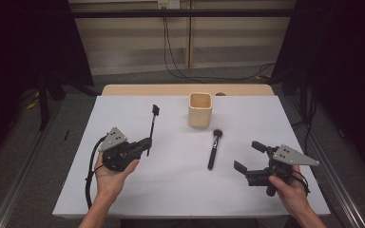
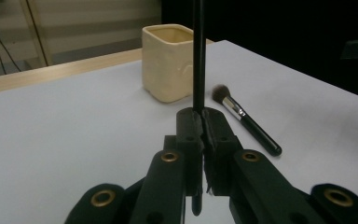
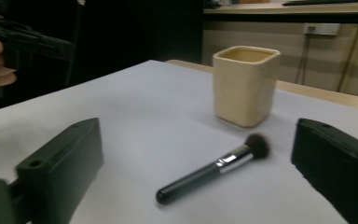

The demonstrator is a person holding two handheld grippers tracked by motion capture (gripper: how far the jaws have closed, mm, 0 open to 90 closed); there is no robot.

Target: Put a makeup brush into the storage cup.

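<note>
Left tongs [image 1: 147,144] clamp thin brush [image 1: 152,124]; right tongs [image 1: 250,157] agape.

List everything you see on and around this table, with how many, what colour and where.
Cup: one, cream, upright at the table's far middle.
Round brush: one, black handle, brown bristles, lying near the cup.
Thin brush: one, black, clamped in the left gripper.
Table: one, white top, wooden far edge.
Cables: several, black, on the floor behind.
Left gripper: one, black, shut on the thin brush.
Right gripper: one, black, open, near right.
</note>
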